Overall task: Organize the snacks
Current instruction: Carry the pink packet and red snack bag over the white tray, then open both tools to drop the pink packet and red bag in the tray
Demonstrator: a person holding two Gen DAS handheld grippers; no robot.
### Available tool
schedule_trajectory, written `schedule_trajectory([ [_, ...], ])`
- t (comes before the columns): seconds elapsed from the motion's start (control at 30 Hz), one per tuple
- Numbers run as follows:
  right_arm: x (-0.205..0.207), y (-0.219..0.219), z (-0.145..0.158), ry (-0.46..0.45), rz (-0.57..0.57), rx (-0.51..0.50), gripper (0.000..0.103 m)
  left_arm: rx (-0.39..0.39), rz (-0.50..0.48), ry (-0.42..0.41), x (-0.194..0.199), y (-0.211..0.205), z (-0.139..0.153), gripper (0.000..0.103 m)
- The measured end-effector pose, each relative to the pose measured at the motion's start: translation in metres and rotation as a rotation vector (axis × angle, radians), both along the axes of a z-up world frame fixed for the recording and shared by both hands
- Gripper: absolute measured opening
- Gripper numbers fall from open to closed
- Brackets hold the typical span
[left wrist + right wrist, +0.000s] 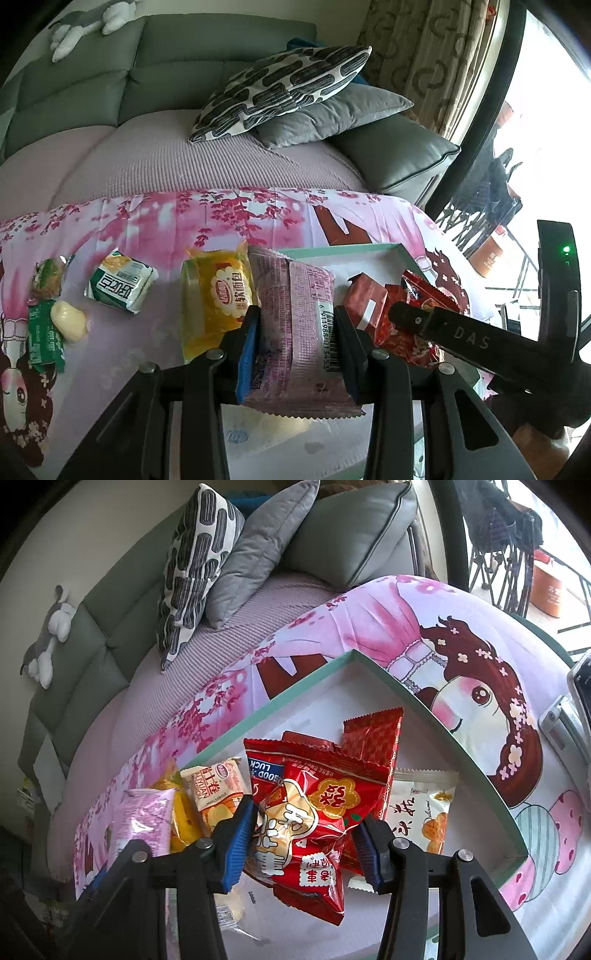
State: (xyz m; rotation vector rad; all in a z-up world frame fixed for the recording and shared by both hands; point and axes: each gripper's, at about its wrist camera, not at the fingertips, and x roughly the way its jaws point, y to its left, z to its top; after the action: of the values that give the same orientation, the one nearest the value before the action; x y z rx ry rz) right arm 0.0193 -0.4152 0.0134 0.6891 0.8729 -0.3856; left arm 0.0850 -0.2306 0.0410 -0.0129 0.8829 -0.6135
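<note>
Because the job is to gather the loose snacks into one place, I take the teal-rimmed box [436, 716] as my landmark: everything is either in it or waiting outside it on the pink cloth [155, 221]. My left gripper [297, 325] pinches a pink packet [295, 314] across its width, jaws pressed onto both sides, just beside the box's near left corner, held lengthwise so I judge it can slide in flat. My right gripper [304, 819] is about half spread and clamped on a red snack bag [314, 812], which crumples between the pads, over the box's inside above other red packets and a white one [421, 805]. Well left of the box, the yellow bread packet [218, 295], a green-and-white packet [122, 284] and smaller sweets [55, 310] lie on the cloth, not yet collected.
</note>
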Motion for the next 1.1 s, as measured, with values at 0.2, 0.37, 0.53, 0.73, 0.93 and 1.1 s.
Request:
schedule_trajectory([
  [0.2,0.004,0.002,-0.004,0.016,0.008,-0.001,0.054,-0.005,-0.009,0.023,0.002,-0.006,-0.007,0.040],
  [0.37,0.006,0.004,-0.006,0.028,0.018,-0.004,0.054,0.006,-0.005,0.022,0.004,-0.008,-0.011,0.040],
  [0.53,0.007,0.006,-0.007,0.035,0.019,-0.007,0.054,0.006,-0.013,0.035,0.006,-0.011,-0.015,0.040],
  [0.73,0.008,0.005,-0.007,0.045,0.021,-0.016,0.054,0.025,-0.009,0.032,0.006,-0.012,-0.015,0.052],
  [0.93,0.009,0.004,-0.006,0.064,0.017,-0.025,0.055,0.037,0.015,0.051,0.009,-0.007,-0.012,0.058],
  [1.1,0.010,0.005,-0.003,0.085,0.016,-0.058,0.064,0.035,0.043,0.063,0.012,0.002,-0.006,0.071],
])
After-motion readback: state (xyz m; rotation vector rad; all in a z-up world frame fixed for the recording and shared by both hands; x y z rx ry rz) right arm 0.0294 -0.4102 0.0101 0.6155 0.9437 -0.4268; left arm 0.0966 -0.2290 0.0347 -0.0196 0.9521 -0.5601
